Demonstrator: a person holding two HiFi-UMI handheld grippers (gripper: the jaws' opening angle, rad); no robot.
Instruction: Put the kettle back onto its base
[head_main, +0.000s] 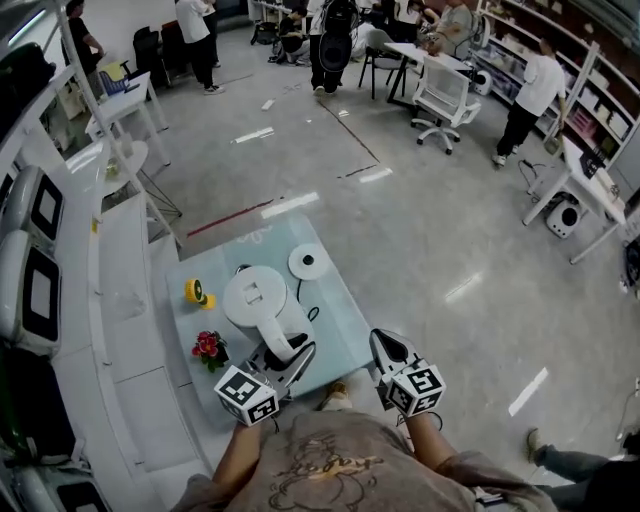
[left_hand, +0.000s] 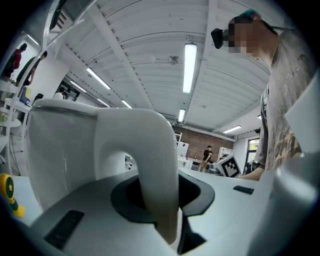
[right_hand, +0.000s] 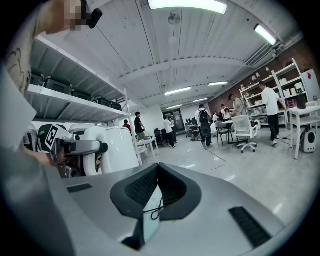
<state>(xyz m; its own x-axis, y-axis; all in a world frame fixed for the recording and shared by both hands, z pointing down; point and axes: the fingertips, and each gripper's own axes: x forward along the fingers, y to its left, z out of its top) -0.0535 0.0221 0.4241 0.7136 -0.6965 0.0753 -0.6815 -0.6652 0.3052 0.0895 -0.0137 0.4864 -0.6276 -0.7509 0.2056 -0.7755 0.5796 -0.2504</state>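
The white kettle (head_main: 254, 298) is over the small glass table (head_main: 345, 335), its lid facing up at me. My left gripper (head_main: 285, 358) is shut on the kettle's curved handle (left_hand: 156, 150), which fills the gap between the jaws in the left gripper view. The round white base (head_main: 308, 262) lies on the table beyond the kettle, to its right, with a dark cord running from it. My right gripper (head_main: 384, 346) hovers at the table's right front corner, shut and holding nothing. From the right gripper view the kettle (right_hand: 114, 144) shows at the left, with the right gripper's jaws (right_hand: 150, 212) pressed together.
A yellow roll (head_main: 196, 292) and a bunch of red flowers (head_main: 208, 348) sit on the table's left side. White shelving (head_main: 110, 270) runs along the left. Bare floor lies to the right. Several people, desks and chairs are far off.
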